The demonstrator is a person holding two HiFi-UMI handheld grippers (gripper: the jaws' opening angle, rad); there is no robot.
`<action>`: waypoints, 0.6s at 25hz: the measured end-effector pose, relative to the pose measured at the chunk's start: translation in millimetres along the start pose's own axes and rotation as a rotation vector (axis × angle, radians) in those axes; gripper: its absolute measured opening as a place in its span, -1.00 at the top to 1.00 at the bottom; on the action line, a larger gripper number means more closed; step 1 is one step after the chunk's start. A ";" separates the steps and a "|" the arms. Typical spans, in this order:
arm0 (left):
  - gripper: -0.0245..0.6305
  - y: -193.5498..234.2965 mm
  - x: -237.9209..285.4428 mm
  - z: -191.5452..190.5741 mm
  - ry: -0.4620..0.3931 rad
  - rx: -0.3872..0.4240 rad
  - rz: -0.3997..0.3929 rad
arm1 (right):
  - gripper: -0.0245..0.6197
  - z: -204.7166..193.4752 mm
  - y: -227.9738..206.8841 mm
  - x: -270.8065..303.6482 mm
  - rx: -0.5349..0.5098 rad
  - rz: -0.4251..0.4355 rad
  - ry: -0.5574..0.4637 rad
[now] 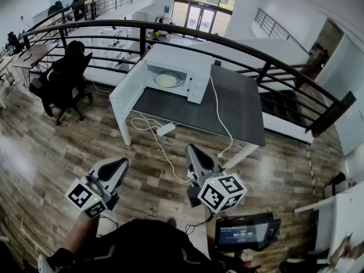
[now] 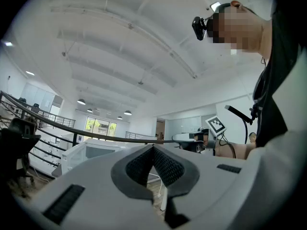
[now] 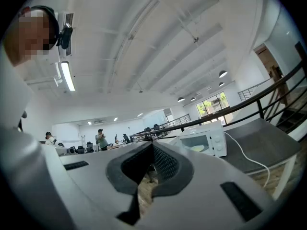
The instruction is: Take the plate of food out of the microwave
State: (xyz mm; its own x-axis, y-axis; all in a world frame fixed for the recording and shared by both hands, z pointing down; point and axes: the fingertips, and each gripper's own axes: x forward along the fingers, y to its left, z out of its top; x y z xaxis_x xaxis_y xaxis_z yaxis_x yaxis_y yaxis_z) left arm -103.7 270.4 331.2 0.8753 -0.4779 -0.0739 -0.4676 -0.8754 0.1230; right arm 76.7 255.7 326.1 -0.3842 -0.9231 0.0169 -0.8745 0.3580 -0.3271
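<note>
A white microwave [image 1: 181,71] stands on a dark grey table [image 1: 239,107], its door [image 1: 126,98] swung open to the left. Inside it lies a plate of yellowish food [image 1: 166,80]. Both grippers hang low over the wooden floor, well short of the table. My left gripper [image 1: 120,165] has its jaws together with nothing between them. My right gripper [image 1: 192,151] is likewise shut and empty. The right gripper view shows the microwave [image 3: 205,142] far ahead with the plate [image 3: 197,148] in it. In the left gripper view the microwave [image 2: 93,153] is just above the shut pads [image 2: 144,164].
A curved black railing [image 1: 239,44] runs behind the table. A white cable and power strip [image 1: 165,129] trail over the floor in front of the table. A black office chair [image 1: 65,84] stands to the left. A small screen [image 1: 245,232] sits near my right side.
</note>
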 end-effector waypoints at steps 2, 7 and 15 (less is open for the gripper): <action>0.92 -0.1 -3.2 -2.4 0.001 -0.002 0.006 | 0.92 -4.8 -2.3 -2.4 0.011 -0.015 0.007; 0.92 2.7 -7.8 -6.1 0.000 0.006 0.019 | 0.92 -8.6 -1.1 -3.7 0.001 0.001 -0.008; 0.92 0.6 -14.1 -13.5 0.015 -0.004 0.018 | 0.92 -6.8 1.1 -9.0 0.036 -0.016 -0.072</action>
State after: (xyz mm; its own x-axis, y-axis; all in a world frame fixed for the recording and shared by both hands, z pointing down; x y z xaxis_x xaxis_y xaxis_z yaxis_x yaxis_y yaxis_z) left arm -114.7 277.6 345.7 0.8684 -0.4926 -0.0571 -0.4829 -0.8663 0.1279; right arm 77.2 265.3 332.0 -0.3465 -0.9369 -0.0451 -0.8688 0.3387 -0.3613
